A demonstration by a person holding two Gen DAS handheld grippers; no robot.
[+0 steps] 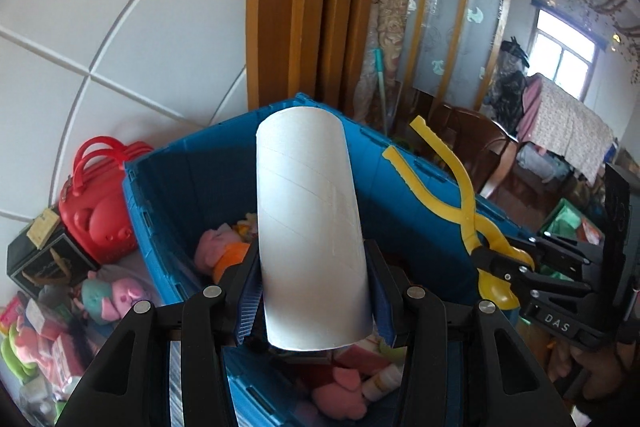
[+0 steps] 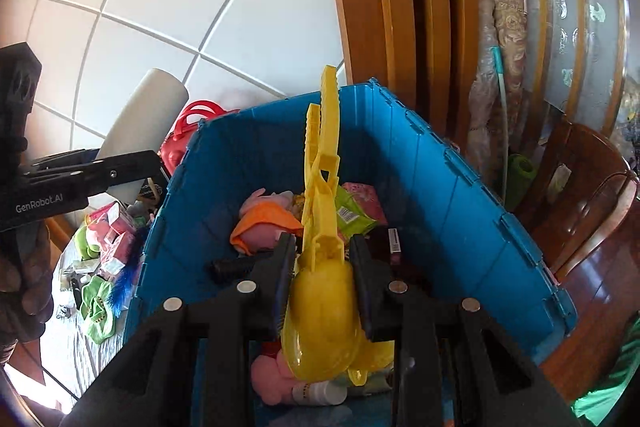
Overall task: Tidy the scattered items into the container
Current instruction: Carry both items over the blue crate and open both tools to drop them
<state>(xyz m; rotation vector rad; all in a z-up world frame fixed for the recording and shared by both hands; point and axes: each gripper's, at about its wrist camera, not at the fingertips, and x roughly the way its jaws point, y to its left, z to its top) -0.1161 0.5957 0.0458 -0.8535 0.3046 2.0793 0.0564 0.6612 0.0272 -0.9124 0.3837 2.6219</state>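
The blue crate (image 1: 408, 195) stands open against a white tiled wall (image 1: 100, 27), with a wooden door frame (image 1: 288, 7) rising behind its far corner. Inside it lie soft toys and packets: a pink plush toy with an orange piece (image 2: 262, 223), a green packet (image 2: 352, 213), a small white bottle (image 2: 320, 393) near the front wall, and another pink plush (image 1: 340, 391) low in the left wrist view.

The left claw (image 1: 314, 291) is clenched on a white cardboard tube (image 1: 308, 227), its blue-padded jaws pressing the tube's lower part on both sides. The tube stands nearly upright over the crate's opening, tilted slightly away from the camera. In the right wrist view the same tube juts up at the left, outside the crate's left wall.

The right claw (image 2: 322, 267) grips a yellow plastic snowball tongs (image 2: 320, 227) by its rounded scoop end, the jaws closed on either side of the scoop. The two long toothed handles point up and forward above the crate's contents. From the left wrist view the tongs show at the right, the handles spread in a V over the crate's right rim.

Outside the crate on the left sit a red bear-faced bag (image 1: 100, 203) with looped handles, a dark box (image 1: 44, 263) in front of it, and a heap of plush toys and pink boxes (image 1: 48, 331) still scattered. On the right are a wooden chair (image 2: 588, 195) and a rolled carpet (image 2: 504, 27) leaning beside the door frame. A person's hand (image 2: 24, 275) holding the left claw's grip shows at the left edge of the right wrist view.
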